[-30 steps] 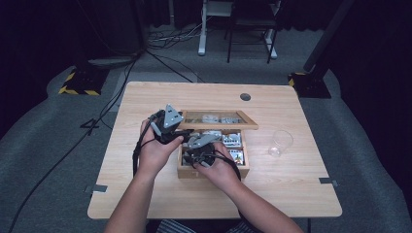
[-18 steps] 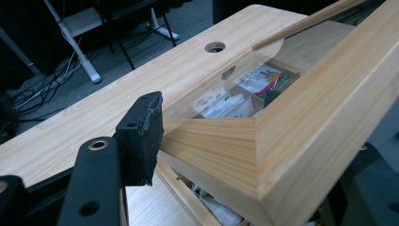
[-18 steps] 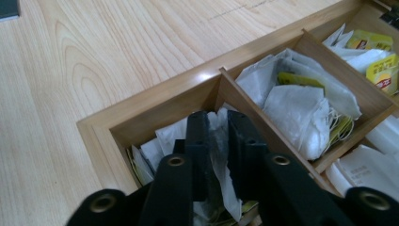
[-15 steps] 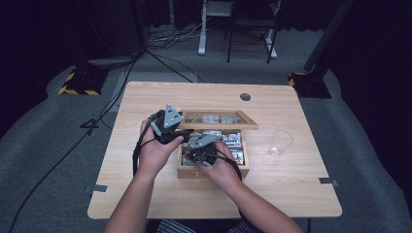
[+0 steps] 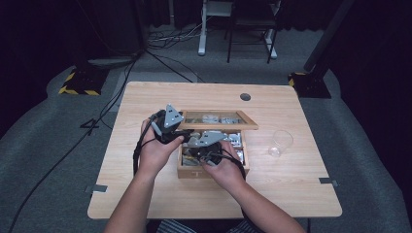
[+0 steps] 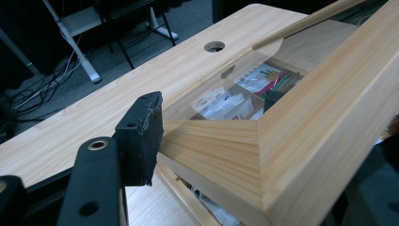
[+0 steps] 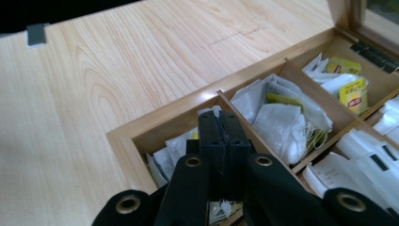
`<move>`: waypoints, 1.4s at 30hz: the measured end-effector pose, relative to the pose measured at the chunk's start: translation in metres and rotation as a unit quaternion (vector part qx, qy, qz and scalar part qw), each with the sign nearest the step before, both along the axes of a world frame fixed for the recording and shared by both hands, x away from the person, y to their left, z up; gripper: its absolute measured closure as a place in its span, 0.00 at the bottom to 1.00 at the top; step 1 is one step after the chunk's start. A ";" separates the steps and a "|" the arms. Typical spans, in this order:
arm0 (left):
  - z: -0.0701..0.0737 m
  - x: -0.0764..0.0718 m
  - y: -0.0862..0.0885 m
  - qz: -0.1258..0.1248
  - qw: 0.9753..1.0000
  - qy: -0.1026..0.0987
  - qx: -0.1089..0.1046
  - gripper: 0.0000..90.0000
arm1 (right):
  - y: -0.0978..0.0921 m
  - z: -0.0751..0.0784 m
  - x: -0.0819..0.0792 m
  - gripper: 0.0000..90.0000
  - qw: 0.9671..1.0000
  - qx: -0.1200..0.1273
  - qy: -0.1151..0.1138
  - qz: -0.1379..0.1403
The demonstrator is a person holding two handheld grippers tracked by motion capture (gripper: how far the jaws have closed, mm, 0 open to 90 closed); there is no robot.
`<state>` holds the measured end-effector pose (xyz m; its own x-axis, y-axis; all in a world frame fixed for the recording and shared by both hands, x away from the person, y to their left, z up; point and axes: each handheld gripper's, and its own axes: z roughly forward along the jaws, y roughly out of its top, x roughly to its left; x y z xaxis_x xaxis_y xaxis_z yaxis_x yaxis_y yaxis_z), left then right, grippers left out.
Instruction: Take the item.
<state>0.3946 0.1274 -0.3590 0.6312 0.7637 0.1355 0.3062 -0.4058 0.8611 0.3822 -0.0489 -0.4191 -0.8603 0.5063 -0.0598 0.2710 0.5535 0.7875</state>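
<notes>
Table [image 5: 145, 194]: light wood, with a round cable hole [image 5: 245, 96] near the far edge. Wooden box [image 5: 211, 171] sits at the table's middle, in front of the person; its interior is divided into compartments holding tea bag sachets [image 7: 282, 122]. Glass-paned lid [image 5: 218, 119] stands raised at the box's far side, its wooden frame tilted open.

Left gripper [image 5: 180, 138] is at the lid's left corner. In the left gripper view one black jaw presses against the outer face of the lid frame [image 6: 291, 141]; the other jaw is hidden behind the wood, so the grip appears to be on the frame corner.

Right gripper [image 7: 221, 127] reaches into the box's near left compartment. Its jaws are pressed together; white paper shows just beside and below them, but whether a sachet is pinched cannot be told.

Clear drinking glass [image 5: 281, 142] stands to the right of the box, apart from it.
</notes>
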 end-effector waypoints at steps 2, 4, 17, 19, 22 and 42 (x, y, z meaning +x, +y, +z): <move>0.000 0.000 -0.001 0.000 1.000 0.000 0.001 0.44 | -0.003 0.007 -0.003 1.00 1.000 0.006 -0.003 -0.001; -0.001 0.001 -0.001 -0.001 1.000 0.001 0.001 0.44 | -0.006 0.012 -0.005 1.00 1.000 0.010 -0.010 -0.001; -0.001 0.002 -0.002 -0.002 1.000 0.000 0.004 0.44 | -0.028 0.041 -0.020 1.00 0.999 0.023 -0.031 -0.008; -0.001 0.002 -0.002 -0.002 1.000 0.000 0.004 0.44 | -0.032 0.046 -0.022 1.00 0.999 0.026 -0.035 -0.010; -0.001 0.002 -0.003 -0.002 1.000 0.000 0.006 0.44 | -0.039 0.053 -0.026 1.00 0.999 0.030 -0.042 -0.013; -0.001 0.004 -0.005 -0.001 1.000 0.003 0.014 0.45 | -0.105 0.084 -0.045 1.00 0.995 0.044 -0.064 -0.064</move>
